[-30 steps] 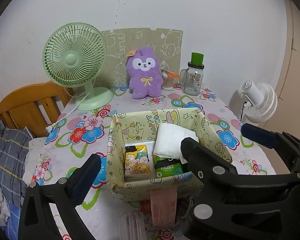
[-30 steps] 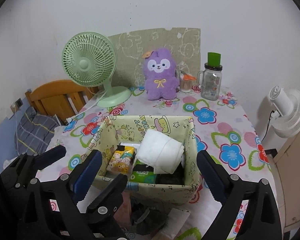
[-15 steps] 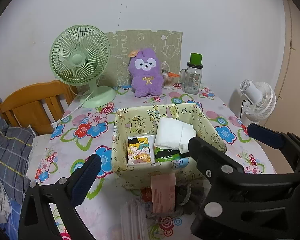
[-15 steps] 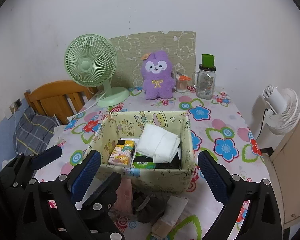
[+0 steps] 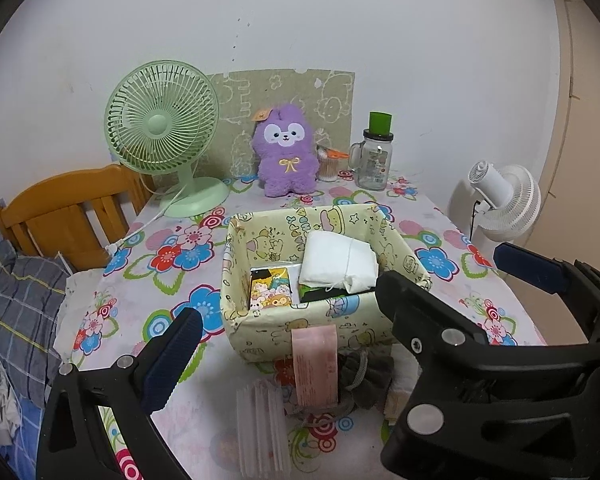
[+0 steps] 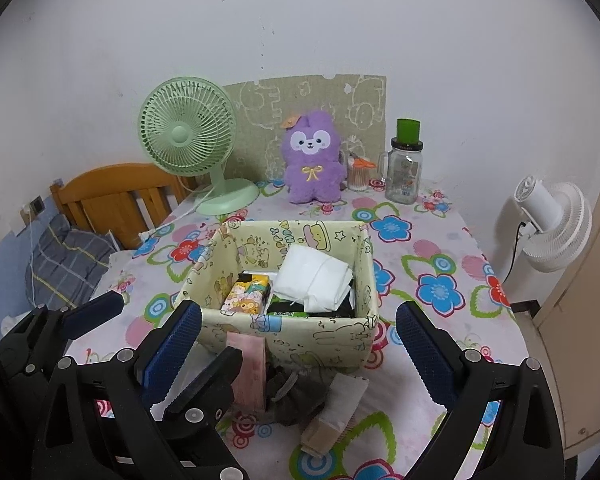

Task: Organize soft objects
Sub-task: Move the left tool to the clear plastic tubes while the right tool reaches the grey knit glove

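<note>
Pulled back from fabric box (image 6: 288, 320); now smaller, mid-frame. Holds white folded cloth (image 6: 314, 280), cartoon tissue pack (image 6: 246, 295). Left gripper (image 5: 340, 320), right gripper (image 6: 298, 354): jaws wide, empty. Pink packet (image 5: 314, 366) low centre.

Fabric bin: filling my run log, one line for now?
left tongs open | right tongs open | fabric bin holds white bundle

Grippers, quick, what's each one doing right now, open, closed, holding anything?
Left gripper: open, holding nothing.
Right gripper: open, holding nothing.
</note>
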Demonstrator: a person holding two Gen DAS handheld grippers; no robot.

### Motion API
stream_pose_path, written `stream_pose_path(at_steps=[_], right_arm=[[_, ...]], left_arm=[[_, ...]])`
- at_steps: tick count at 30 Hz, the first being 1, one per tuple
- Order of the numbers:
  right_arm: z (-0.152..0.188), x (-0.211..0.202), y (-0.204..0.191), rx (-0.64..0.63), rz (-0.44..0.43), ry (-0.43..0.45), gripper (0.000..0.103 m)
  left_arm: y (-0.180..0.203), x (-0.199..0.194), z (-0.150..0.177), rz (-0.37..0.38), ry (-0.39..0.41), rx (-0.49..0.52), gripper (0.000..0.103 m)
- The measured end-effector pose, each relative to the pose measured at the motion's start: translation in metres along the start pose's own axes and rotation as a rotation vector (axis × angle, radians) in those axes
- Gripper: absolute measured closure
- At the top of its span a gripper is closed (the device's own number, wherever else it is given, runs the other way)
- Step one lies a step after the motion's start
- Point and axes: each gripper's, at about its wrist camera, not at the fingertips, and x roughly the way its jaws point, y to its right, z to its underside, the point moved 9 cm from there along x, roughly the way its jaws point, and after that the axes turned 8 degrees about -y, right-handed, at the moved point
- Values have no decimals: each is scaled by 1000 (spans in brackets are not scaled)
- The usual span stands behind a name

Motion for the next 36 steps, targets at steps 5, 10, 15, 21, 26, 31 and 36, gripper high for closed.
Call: stream_pose_path(at_steps=[5, 10, 15, 21, 26, 31, 36], right_arm=[[5, -5, -1, 9, -2, 3, 4], [11, -12, -3, 5, 3, 13, 4], [16, -21, -5, -9, 9, 28, 3], [23, -27, -7, -13, 12, 37, 3], [31, -29, -8, -13, 12, 37, 3], [39, -30, -8, -17, 14, 45, 3], [43, -31, -7, -22, 24, 62, 3]], left_arm=[[1, -6, 6, -1, 6, 6, 0], [4, -12, 12, 5, 11, 10, 0], [5, -18, 17, 5, 20, 17, 0], [6, -24, 25, 8, 27, 22, 0], [8, -25, 34, 19, 26, 27, 0], [8, -24, 41, 26, 17, 30, 0], [9, -21, 46, 31, 8, 29, 0]])
